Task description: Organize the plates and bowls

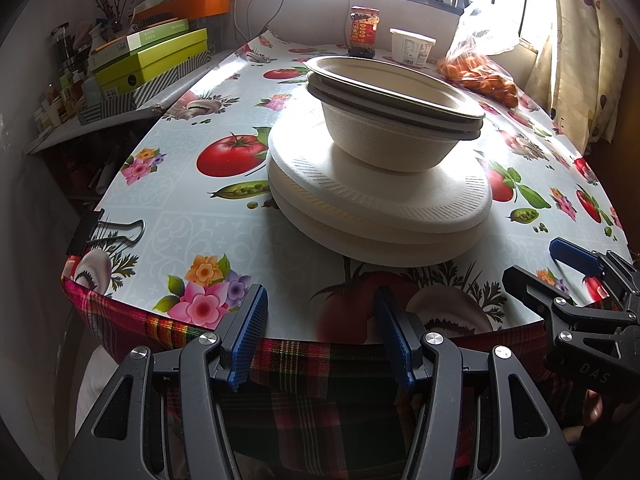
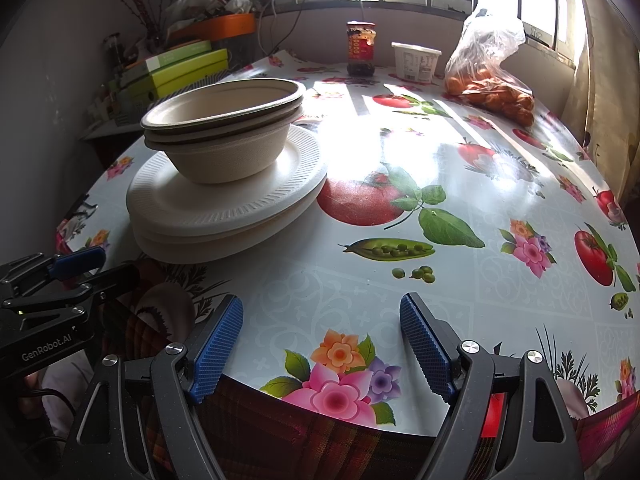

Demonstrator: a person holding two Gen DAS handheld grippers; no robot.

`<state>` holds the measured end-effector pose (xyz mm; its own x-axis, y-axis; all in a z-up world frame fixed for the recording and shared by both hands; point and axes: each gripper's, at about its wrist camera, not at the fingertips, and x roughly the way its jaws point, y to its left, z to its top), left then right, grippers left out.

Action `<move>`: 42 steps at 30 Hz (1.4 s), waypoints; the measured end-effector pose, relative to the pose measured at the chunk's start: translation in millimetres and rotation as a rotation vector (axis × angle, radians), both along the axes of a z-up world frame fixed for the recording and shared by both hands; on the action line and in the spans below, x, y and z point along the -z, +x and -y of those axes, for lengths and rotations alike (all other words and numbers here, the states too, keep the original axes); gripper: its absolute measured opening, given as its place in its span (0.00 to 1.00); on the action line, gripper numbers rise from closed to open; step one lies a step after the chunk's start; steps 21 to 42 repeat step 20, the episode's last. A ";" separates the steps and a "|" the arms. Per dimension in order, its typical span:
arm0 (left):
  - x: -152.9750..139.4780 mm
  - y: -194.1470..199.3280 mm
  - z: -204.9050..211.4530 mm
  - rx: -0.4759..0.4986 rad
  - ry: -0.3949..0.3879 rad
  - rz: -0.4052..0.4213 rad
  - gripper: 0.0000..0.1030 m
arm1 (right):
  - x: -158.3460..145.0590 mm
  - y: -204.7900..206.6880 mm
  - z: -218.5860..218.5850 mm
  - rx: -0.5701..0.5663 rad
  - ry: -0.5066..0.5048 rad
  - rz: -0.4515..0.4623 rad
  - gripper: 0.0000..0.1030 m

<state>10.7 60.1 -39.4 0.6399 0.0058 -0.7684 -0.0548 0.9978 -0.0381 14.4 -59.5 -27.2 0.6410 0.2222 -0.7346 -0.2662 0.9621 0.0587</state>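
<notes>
Bowls (image 1: 396,120) atop plates (image 1: 380,208), jar (image 1: 363,32) behind

My left black two-finger gripper (image 1: 320,332) has ribbed blue rubber pads (image 1: 250,336) and round silver screws on angular cut-out links. My right black gripper (image 2: 322,350) matches it, and "DAS" is embossed on its casing; white "GenRobot.AI" lettering marks the left one's body.

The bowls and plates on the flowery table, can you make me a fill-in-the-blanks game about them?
1. The beige paper bowls are stacked on top of the white foam ____.
2. The left gripper has its blue jaws ____, holding nothing.
3. The clear plastic bag holds ____-coloured fruit.
4. The red-labelled sauce jar stands at the table's far edge, near the ____.

Missing words: plates; open; orange; window
</notes>
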 end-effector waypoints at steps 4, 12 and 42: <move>0.2 -0.1 0.2 0.000 -0.002 0.001 0.55 | 0.0 0.0 -0.2 0.000 -0.001 0.000 0.79; -1.5 0.9 -1.5 -0.001 -0.003 0.005 0.55 | 0.0 0.0 -0.6 0.002 -0.002 0.000 0.80; -2.2 2.4 -1.5 0.000 -0.001 0.009 0.55 | 0.2 0.1 -0.9 0.001 -0.003 0.000 0.80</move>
